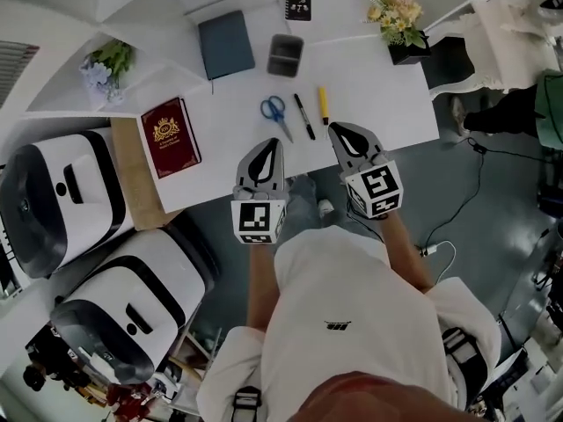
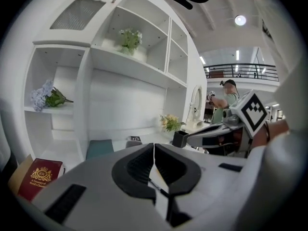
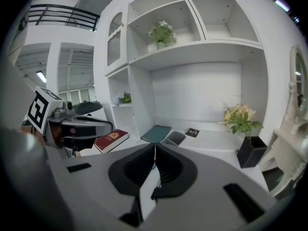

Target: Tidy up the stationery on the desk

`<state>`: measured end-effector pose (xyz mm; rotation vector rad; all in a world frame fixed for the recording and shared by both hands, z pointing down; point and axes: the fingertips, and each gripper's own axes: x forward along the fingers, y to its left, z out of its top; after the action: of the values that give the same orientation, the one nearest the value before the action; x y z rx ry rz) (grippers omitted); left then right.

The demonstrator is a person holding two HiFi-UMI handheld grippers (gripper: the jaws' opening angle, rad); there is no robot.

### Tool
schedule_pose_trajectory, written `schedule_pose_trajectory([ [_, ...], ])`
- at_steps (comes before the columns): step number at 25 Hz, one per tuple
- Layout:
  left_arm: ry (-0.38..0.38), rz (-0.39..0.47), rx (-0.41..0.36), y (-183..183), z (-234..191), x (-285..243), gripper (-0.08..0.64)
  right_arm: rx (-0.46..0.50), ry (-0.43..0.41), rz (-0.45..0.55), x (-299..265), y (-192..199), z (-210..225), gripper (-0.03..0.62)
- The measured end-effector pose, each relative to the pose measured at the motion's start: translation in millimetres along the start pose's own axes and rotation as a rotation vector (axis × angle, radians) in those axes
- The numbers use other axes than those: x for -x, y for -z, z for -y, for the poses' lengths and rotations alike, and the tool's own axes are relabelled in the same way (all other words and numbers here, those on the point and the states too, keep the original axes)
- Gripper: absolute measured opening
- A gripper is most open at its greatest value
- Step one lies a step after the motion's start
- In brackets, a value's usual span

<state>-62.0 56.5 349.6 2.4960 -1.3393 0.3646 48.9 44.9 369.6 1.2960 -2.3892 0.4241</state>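
On the white desk (image 1: 378, 95) lie blue-handled scissors (image 1: 275, 112), a black marker (image 1: 304, 116) and a yellow highlighter (image 1: 323, 105), side by side near the front edge. Behind them are a grey pencil case (image 1: 285, 54) (image 3: 174, 138), a dark teal notebook (image 1: 225, 44) (image 3: 156, 133) (image 2: 99, 148) and a small black card (image 1: 298, 8) (image 3: 192, 132). A red book (image 1: 171, 136) (image 3: 111, 139) (image 2: 40, 177) lies at the desk's left. My left gripper (image 1: 271, 144) (image 2: 154, 146) hovers just in front of the scissors, shut and empty. My right gripper (image 1: 338, 129) (image 3: 155, 146) is just in front of the highlighter, also shut and empty.
A black pot of flowers (image 1: 400, 20) (image 3: 249, 152) (image 2: 179, 138) stands at the desk's back right. White shelves (image 3: 192, 52) rise behind the desk, with a lavender bunch (image 1: 104, 62). Two white machines (image 1: 62, 192) (image 1: 132, 297) sit on the floor to the left. A cable (image 1: 479, 178) runs on the right.
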Motion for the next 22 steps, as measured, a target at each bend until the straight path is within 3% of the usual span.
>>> schedule_pose_trajectory([
  [12, 0.149, -0.056, 0.019, 24, -6, -56, 0.0, -0.055, 0.086, -0.097, -44, 29, 24, -0.003],
  [22, 0.211, -0.104, 0.017, 48, 2, -93, 0.0, -0.092, 0.111, -0.178, -65, 62, 44, -0.002],
])
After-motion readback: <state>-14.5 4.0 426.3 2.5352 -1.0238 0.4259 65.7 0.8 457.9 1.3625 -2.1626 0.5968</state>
